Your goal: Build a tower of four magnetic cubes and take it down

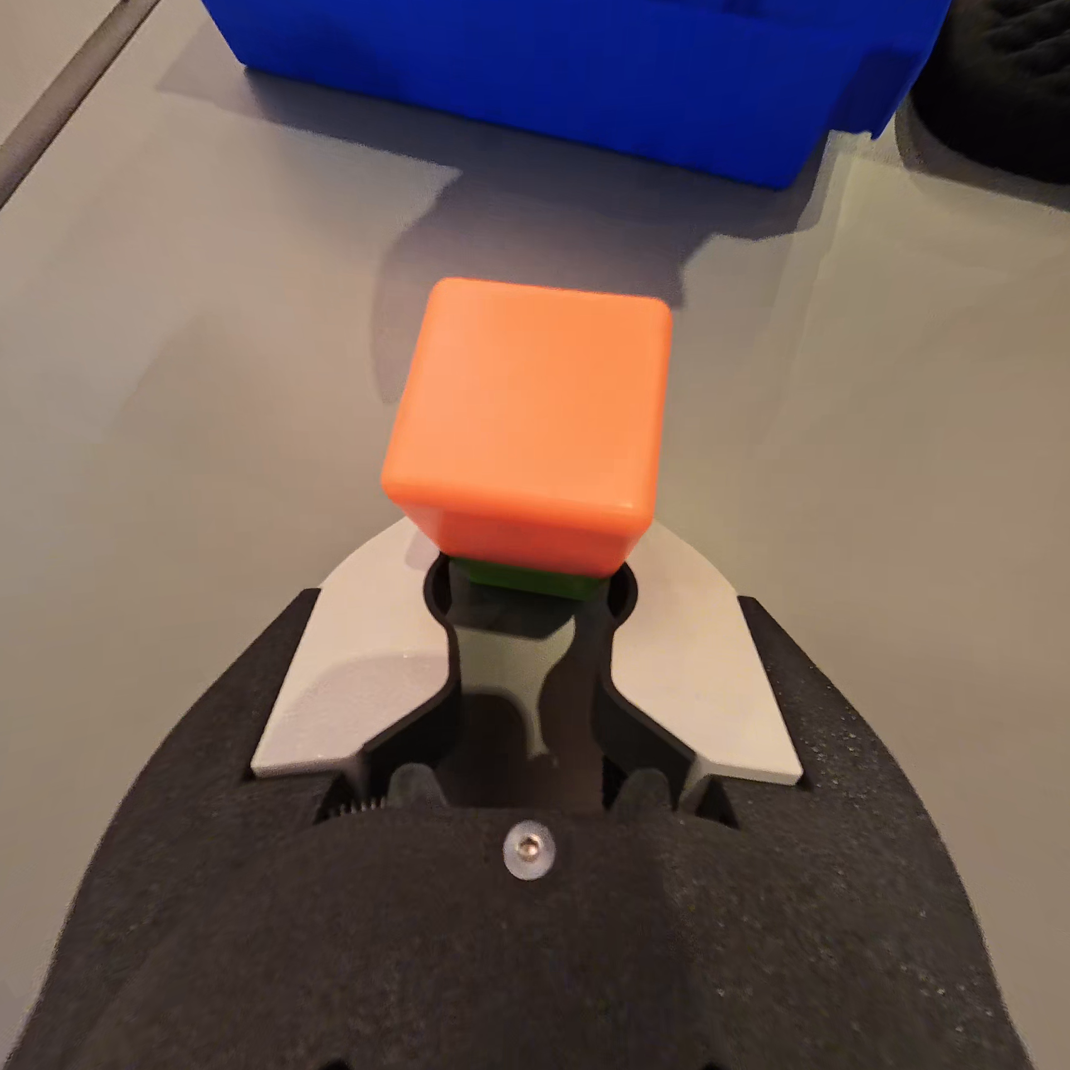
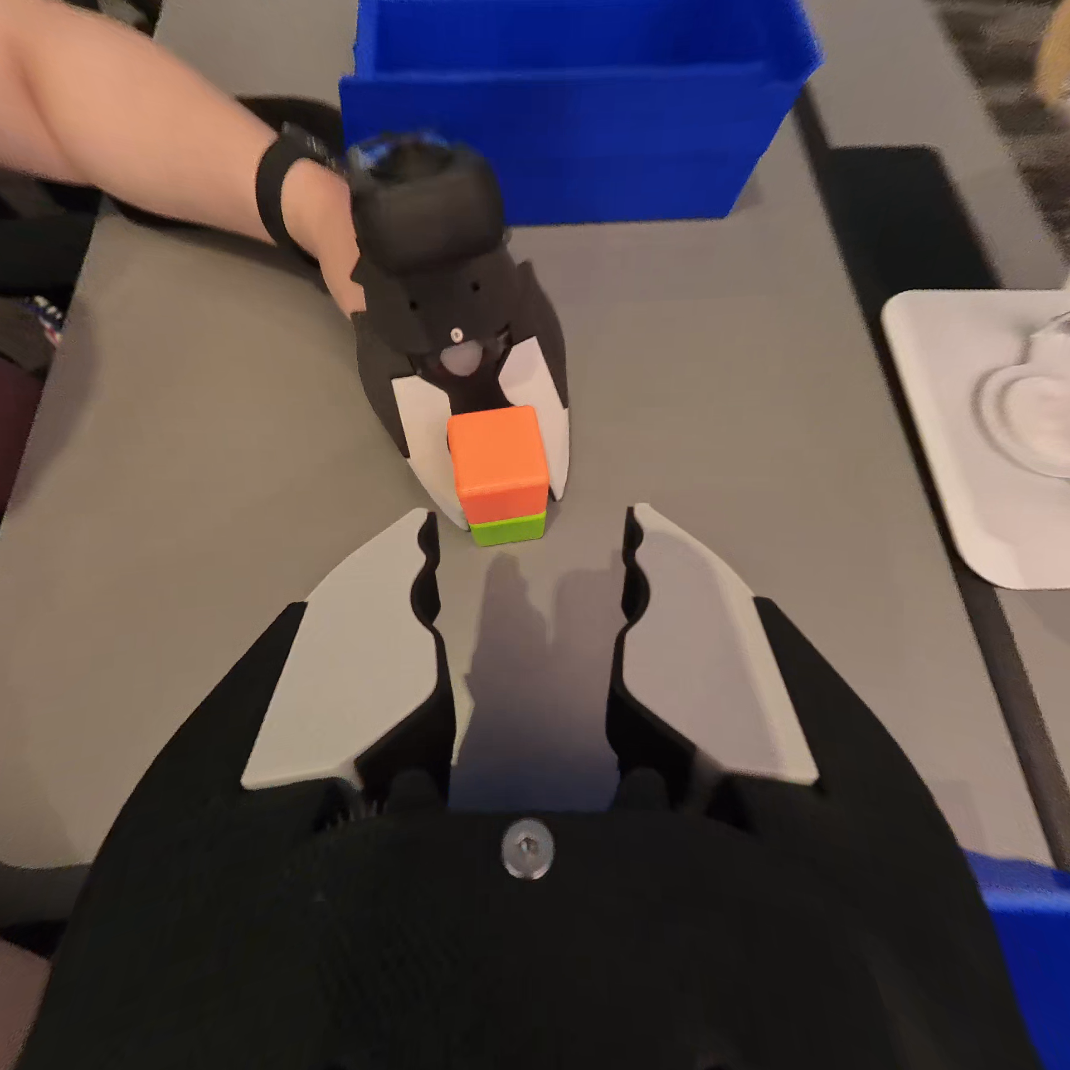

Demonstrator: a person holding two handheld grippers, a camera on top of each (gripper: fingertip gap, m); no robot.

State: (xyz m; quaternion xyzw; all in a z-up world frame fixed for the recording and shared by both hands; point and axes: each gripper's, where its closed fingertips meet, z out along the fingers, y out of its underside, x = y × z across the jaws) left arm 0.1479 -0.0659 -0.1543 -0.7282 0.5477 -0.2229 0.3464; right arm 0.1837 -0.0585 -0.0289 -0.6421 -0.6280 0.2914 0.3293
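Right wrist view shows my left gripper (image 2: pixel 502 509) pinching the green cube (image 2: pixel 508 531) on the grey table (image 2: pixel 202 463), orange cube (image 2: pixel 499 463) stacked on it. My right gripper (image 2: pixel 530 535) hangs spread and empty. Two cubes stand; whether I'm building or dismantling, I can't tell.

Two cubes: orange cube (image 2: pixel 497 460), green cube (image 2: pixel 508 530).

Our left claw (image 1: pixel 530 579) and right claw (image 2: pixel 530 535) look alike: rough matte black bodies that widen toward the camera, pale grey curved plates over each finger, wavy black inner edges, and one silver screw (image 2: pixel 527 849) set in the middle. We wear a black wristband (image 2: pixel 277 186) on the left arm.
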